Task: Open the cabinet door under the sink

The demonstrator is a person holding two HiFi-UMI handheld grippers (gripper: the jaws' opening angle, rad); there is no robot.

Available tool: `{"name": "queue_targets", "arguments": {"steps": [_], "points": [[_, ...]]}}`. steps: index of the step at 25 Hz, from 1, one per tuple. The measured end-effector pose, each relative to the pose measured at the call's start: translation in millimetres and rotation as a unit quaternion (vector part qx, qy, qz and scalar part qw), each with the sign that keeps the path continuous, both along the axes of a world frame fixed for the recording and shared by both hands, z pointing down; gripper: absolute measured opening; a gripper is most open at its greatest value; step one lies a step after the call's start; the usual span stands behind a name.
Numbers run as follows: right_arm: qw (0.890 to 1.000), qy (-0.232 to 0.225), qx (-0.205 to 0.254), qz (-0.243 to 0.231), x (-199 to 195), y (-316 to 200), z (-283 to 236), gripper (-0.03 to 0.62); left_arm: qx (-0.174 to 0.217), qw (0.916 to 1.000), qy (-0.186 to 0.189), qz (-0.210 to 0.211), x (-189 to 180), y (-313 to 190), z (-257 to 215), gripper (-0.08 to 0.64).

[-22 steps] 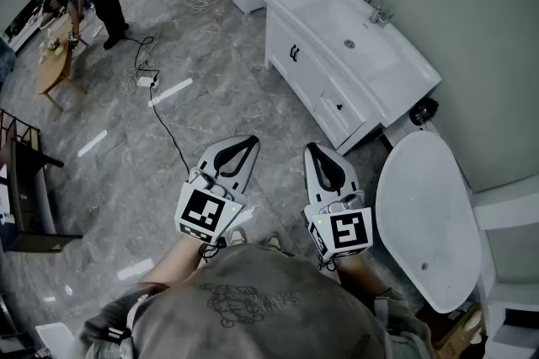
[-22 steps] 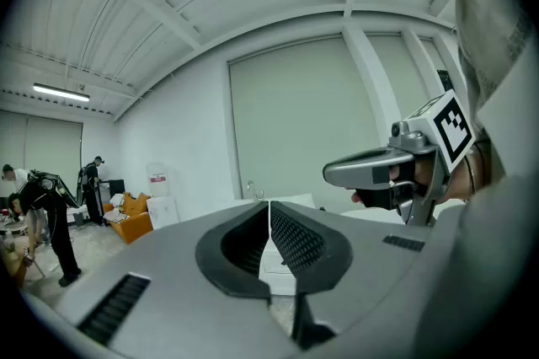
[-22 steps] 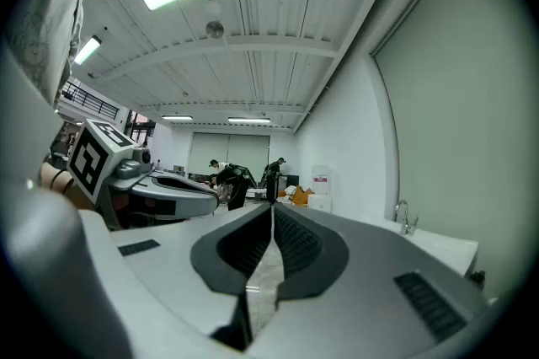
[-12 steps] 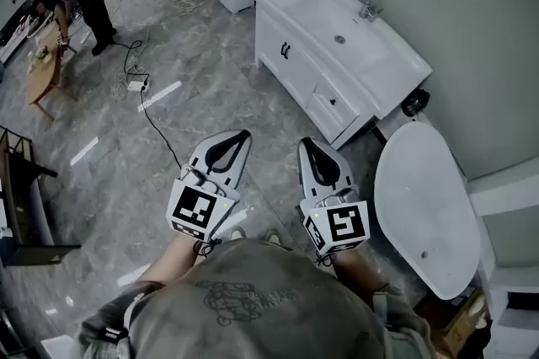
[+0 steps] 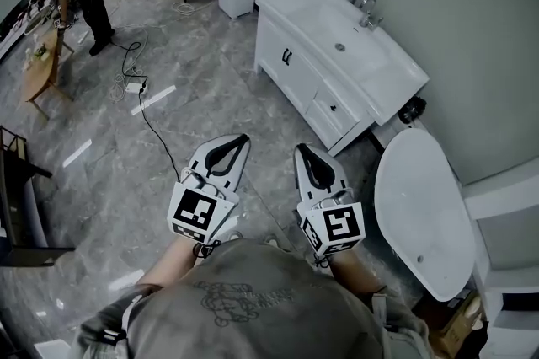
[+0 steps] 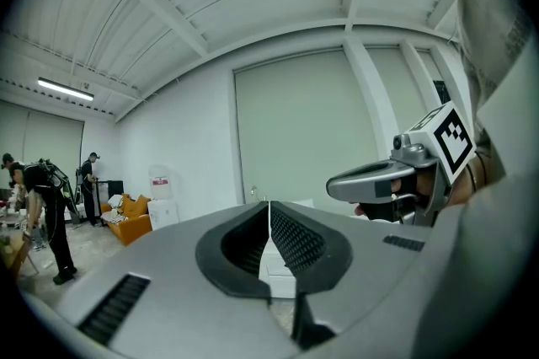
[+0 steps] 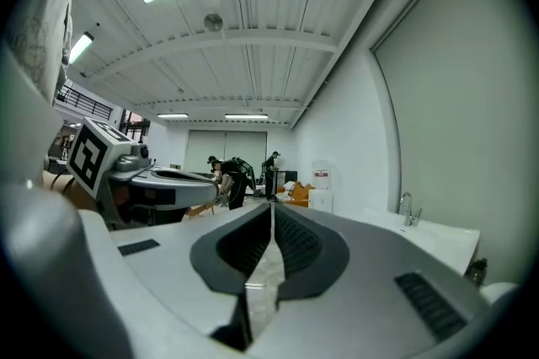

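now | left gripper (image 5: 242,139), right gripper (image 5: 300,149): closed, empty | cabinet door (image 5: 281,67) well ahead

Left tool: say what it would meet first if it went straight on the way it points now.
Most likely the white sink cabinet: the left tool points level toward its front, near the door with the dark handle. Nothing stands between, though depth is hard to judge.

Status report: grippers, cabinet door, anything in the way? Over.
Left hand-held gripper and right hand-held gripper shut, empty, short of the vanity. Cabinet door under sink closed, untouched. Only bare floor between.
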State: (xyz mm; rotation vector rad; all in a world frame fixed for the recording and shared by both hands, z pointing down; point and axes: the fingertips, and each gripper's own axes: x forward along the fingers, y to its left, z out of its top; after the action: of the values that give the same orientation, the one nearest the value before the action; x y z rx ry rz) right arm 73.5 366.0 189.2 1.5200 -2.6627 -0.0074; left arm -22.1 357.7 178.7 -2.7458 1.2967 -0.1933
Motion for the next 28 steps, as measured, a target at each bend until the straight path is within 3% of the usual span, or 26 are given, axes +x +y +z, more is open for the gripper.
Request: {"name": "queue_targets", "arguments": {"steps": [15, 22, 28], "points": [[0.999, 0.007, 0.013, 0.028, -53, -8, -6, 0.034, 0.026, 0.9995, 0.004, 0.017, -55, -1, -11, 0.021], [0.999, 0.004, 0.011, 0.051, -37, -26, 6, 0.034, 0.025, 0.9993, 0.002, 0.028, -51, -17, 2, 0.020], [0.998, -0.007, 0.012, 0.056, -21, -75, 21, 0.034, 0.023, 0.9993, -0.008, 0.030, -41, -61, 17, 0.021]]}}
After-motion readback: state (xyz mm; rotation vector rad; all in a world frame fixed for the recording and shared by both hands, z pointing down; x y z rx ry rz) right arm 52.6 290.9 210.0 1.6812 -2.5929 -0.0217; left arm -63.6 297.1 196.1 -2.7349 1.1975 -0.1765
